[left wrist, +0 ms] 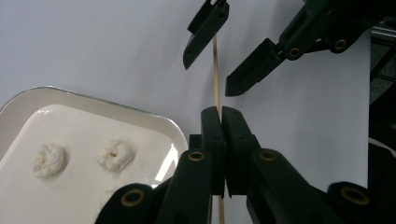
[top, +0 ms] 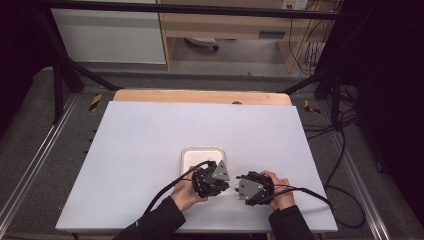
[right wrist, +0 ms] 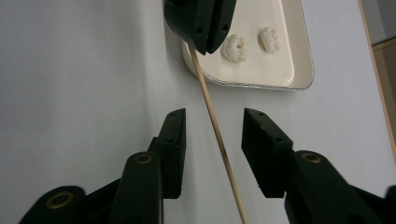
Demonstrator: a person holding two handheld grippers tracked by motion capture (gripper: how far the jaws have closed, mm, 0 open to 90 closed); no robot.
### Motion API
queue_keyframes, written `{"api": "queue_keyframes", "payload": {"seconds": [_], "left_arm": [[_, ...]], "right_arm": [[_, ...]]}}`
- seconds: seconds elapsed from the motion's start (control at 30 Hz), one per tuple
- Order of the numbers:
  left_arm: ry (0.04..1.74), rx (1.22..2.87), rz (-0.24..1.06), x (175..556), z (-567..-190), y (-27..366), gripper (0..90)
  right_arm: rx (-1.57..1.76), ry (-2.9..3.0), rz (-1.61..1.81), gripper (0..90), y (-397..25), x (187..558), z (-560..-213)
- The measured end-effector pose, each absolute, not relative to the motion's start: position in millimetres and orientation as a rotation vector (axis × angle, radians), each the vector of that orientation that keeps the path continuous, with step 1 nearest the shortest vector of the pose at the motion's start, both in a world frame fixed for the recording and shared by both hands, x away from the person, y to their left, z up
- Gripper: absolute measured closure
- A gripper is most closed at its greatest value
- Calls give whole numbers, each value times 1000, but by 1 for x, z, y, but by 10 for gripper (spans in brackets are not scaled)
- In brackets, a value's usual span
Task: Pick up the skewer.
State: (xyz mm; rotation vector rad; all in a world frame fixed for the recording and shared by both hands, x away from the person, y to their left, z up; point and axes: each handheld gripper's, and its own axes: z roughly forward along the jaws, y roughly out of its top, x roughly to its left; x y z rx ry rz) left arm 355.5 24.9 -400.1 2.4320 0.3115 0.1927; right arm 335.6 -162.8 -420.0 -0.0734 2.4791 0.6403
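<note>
We see a thin, pale wooden skewer (left wrist: 216, 70), straight and bare, lifted just above the white worktop (top: 150, 145). Our left claw (left wrist: 221, 114) is clamped on it partway along, and the stick runs on from there toward 12 o'clock in the left gripper view. Its free length passes between the spread jaws of our right claw (right wrist: 212, 121), touching neither. In the right gripper view the skewer (right wrist: 215, 126) slants from 11 o'clock down to 6 o'clock.

No text, label, brand, number or sign can be read anywhere
</note>
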Motion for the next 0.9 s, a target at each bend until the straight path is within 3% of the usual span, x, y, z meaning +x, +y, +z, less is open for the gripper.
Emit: {"api": "queue_keyframes", "payload": {"seconds": [0.6,0.9], "left_arm": [[297,2438,159,354,-403,20,887],[303,2436,146,357,-404,21,885]], "right_arm": [[-155,2480,591,830,-162,333,-424],[-206,2474,564,869,-162,331,-425]]}}
